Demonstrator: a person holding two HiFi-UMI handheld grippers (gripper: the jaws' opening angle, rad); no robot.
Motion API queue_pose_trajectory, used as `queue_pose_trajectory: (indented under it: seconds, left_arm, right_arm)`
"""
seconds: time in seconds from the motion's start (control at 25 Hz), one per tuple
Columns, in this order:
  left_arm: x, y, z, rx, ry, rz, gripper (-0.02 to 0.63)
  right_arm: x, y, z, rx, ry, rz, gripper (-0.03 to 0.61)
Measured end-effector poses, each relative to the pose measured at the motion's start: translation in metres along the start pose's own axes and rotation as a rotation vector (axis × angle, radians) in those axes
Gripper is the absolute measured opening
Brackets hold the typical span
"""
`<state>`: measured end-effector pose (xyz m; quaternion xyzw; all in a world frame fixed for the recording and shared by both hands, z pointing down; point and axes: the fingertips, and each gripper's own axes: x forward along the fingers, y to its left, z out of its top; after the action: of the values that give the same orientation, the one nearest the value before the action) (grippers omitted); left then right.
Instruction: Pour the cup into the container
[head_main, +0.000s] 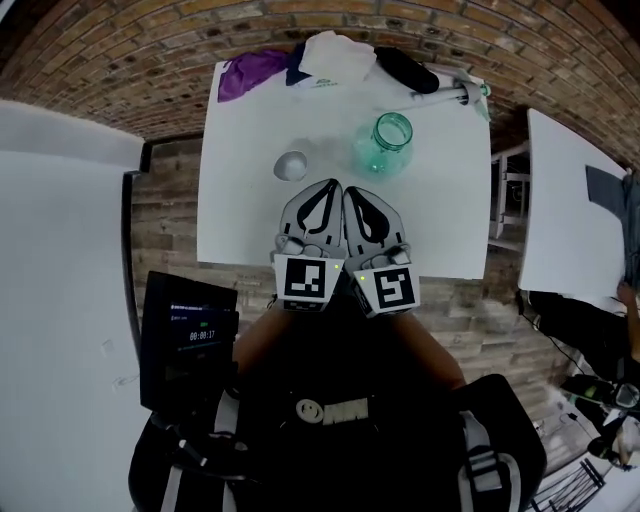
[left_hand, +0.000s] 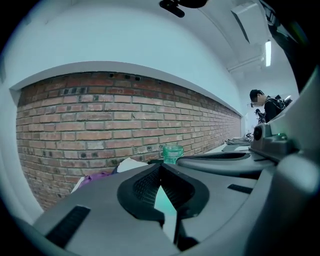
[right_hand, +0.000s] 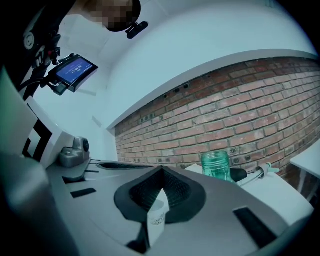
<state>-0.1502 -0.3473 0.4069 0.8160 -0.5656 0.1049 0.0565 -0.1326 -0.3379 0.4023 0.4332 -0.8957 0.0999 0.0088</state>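
1. Left gripper (head_main: 325, 184): the jaws are fully closed, tip against tip, with nothing between them. It hovers over the near part of the white table (head_main: 240, 200).
2. Right gripper (head_main: 352, 189): the jaws are likewise closed and empty. It lies just beside the left gripper, both pointing towards the far edge of the table.
3. Cup (head_main: 291, 165): a small pale cup standing on the table ahead of the left gripper and clear of both grippers. The right gripper view shows it low down, beyond the closed jaws (right_hand: 157, 215).
4. Container (head_main: 384, 142): a green-tinted glass jar, upright with an open mouth, on the table to the right of the cup and apart from it.
5. Far edge of the table: a purple cloth (head_main: 250, 72), a white cloth (head_main: 335, 58) and a black object (head_main: 405, 68) lie there, behind the cup and jar.
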Motion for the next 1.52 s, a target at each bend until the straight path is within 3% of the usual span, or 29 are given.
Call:
queue_pose_trajectory:
  seconds: [0.16,0.52,0.64,0.76,1.08,1.28,1.36,1.52]
  left_arm:
    - [0.007,0.005,0.002,-0.013,-0.011,0.025,0.003]
    - [0.007,0.03,0.002,-0.012,-0.013,0.03,0.003]
    - [0.004,0.038,-0.004,-0.003,-0.02,0.017,0.003]
    - [0.007,0.045,-0.006,0.02,-0.025,-0.006,0.007]
    - [0.002,0.074,-0.032,0.05,-0.06,-0.123,0.182]
    - [0.015,0.082,-0.056,0.01,-0.073,-0.215,0.4]
    - [0.018,0.087,-0.069,0.031,-0.063,-0.234,0.463]
    - [0.021,0.094,-0.096,0.055,-0.038,-0.237,0.489]
  right_arm:
    - [0.008,-0.004,0.0,-0.014,-0.019,0.036,-0.005]
    - [0.028,0.006,-0.005,-0.033,0.058,0.052,-0.005]
    - [0.033,0.013,0.005,-0.07,-0.012,0.088,-0.005]
    - [0.039,0.006,0.005,-0.08,-0.007,0.073,-0.005]
    - [0.059,0.021,-0.009,-0.102,0.039,0.046,-0.005]
    - [0.067,0.018,-0.02,-0.119,0.064,0.019,-0.005]
    - [0.065,0.019,-0.025,-0.131,0.069,0.02,-0.005]
    - [0.06,0.017,-0.026,-0.141,0.08,0.003,-0.005]
